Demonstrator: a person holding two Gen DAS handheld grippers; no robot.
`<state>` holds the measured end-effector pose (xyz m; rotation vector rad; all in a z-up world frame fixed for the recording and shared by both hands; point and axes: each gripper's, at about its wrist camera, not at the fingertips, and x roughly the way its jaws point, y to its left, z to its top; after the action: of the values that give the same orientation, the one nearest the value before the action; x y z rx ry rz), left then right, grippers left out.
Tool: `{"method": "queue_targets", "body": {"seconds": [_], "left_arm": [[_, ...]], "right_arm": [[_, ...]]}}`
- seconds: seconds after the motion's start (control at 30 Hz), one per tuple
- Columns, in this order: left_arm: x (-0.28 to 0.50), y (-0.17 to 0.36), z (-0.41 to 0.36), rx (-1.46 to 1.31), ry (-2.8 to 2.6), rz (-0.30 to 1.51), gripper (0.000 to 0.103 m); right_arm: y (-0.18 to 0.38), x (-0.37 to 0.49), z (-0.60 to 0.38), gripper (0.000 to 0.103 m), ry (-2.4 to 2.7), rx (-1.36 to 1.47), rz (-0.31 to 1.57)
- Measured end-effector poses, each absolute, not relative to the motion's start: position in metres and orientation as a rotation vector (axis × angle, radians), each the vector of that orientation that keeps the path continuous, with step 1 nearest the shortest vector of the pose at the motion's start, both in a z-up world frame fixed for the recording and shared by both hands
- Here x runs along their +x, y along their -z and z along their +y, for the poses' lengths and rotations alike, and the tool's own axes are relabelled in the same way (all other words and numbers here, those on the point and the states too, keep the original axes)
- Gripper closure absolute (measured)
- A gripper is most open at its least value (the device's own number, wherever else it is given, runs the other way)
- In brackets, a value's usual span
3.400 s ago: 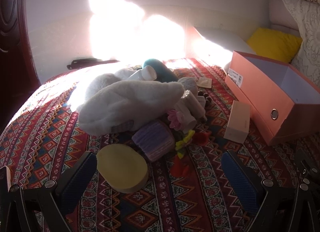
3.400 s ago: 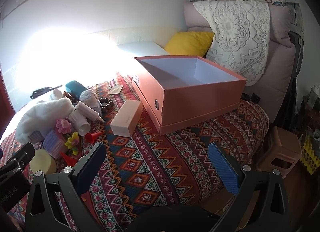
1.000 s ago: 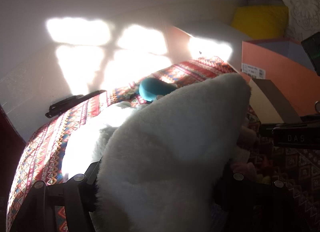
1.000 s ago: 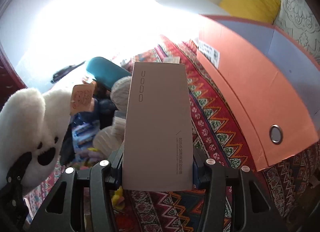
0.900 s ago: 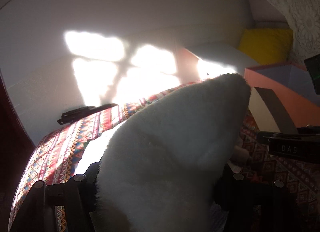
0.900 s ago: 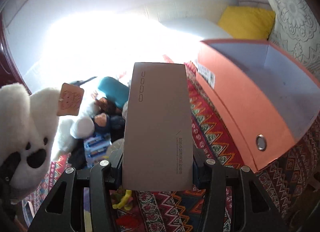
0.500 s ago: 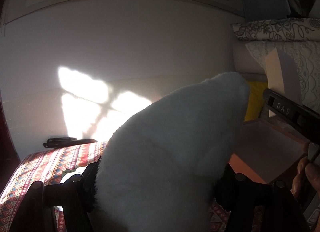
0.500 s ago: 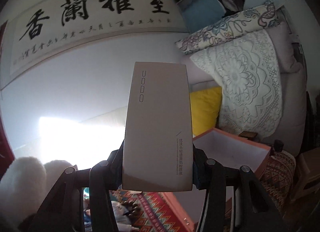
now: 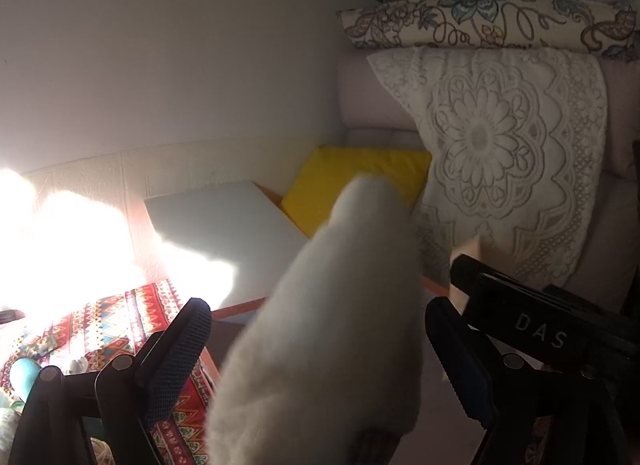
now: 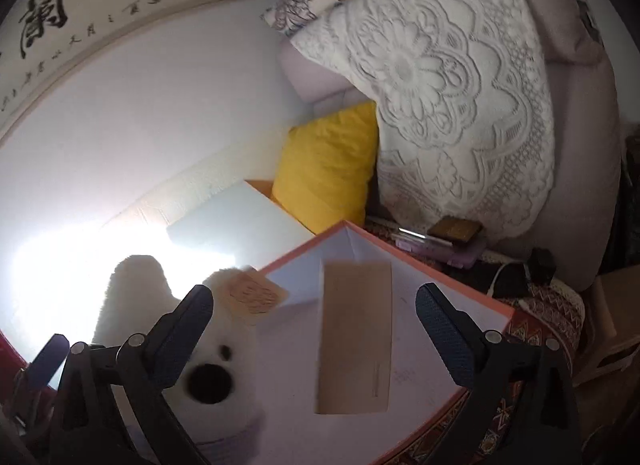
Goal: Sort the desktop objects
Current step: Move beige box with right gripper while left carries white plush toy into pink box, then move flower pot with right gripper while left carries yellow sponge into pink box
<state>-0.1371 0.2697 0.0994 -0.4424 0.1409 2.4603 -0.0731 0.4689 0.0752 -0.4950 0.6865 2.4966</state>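
Inside orange box [image 10: 460, 285]: beige carton [image 10: 354, 341], white plush toy [image 10: 224, 369]; both lie clear of spread-apart left gripper [image 9: 324, 361] and right gripper [image 10: 316, 329].
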Motion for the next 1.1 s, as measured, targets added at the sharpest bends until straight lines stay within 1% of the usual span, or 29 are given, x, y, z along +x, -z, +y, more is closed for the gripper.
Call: {"method": "queue_targets", "body": {"seconds": [0.1,0.2,0.23,0.3,0.43,0.5,0.57,0.63,0.7,0.77,0.8,0.9,1.07,1.1], "left_arm": [[-0.137,-0.103,0.26,-0.417,-2.501,0.161,0.006],[-0.129,-0.105,0.23,-0.42,-2.566,0.175,0.005],[-0.124,-0.105,0.217,-0.424,-2.589,0.174,0.004],[-0.112,-0.1,0.19,-0.45,-2.636,0.172,0.001],[-0.079,-0.072,0.117,-0.555,-2.741,0.19,0.001],[-0.062,-0.053,0.079,-0.612,-2.791,0.198,0.001],[-0.046,-0.03,0.042,-0.685,-2.821,0.189,0.001],[-0.033,-0.003,0.009,-0.78,-2.812,0.179,0.001],[-0.024,0.025,-0.019,-0.873,-2.794,0.183,0.001],[-0.019,0.051,-0.037,-0.94,-2.774,0.221,0.001],[-0.018,0.063,-0.046,-0.964,-2.761,0.222,0.001],[-0.033,0.088,-0.058,-1.061,-2.716,0.177,0.001],[-0.067,0.112,-0.068,-1.155,-2.66,0.104,0.001],[-0.075,0.117,-0.069,-1.173,-2.655,0.083,0.001]], "right_arm": [[-0.071,-0.069,0.472,0.0,-2.475,-0.481,0.688],[-0.077,-0.065,0.459,0.0,-2.513,-0.457,0.671],[-0.079,-0.066,0.45,0.0,-2.539,-0.454,0.661],[-0.083,-0.064,0.419,0.0,-2.613,-0.46,0.628],[-0.078,-0.079,0.347,0.0,-2.803,-0.56,0.565],[-0.069,-0.094,0.309,0.0,-2.912,-0.681,0.604],[-0.053,-0.111,0.272,0.0,-3.007,-0.859,0.728],[-0.019,-0.13,0.234,0.0,-3.028,-1.168,0.944],[0.025,-0.143,0.19,0.0,-2.935,-1.534,1.104],[0.067,-0.15,0.156,0.0,-2.778,-1.823,1.173],[0.084,-0.151,0.14,0.0,-2.71,-1.921,1.19],[0.116,-0.157,0.109,0.0,-2.601,-2.061,1.206],[0.141,-0.181,0.088,0.0,-2.536,-2.051,1.193],[0.143,-0.184,0.087,0.003,-2.541,-2.027,1.18]]}}
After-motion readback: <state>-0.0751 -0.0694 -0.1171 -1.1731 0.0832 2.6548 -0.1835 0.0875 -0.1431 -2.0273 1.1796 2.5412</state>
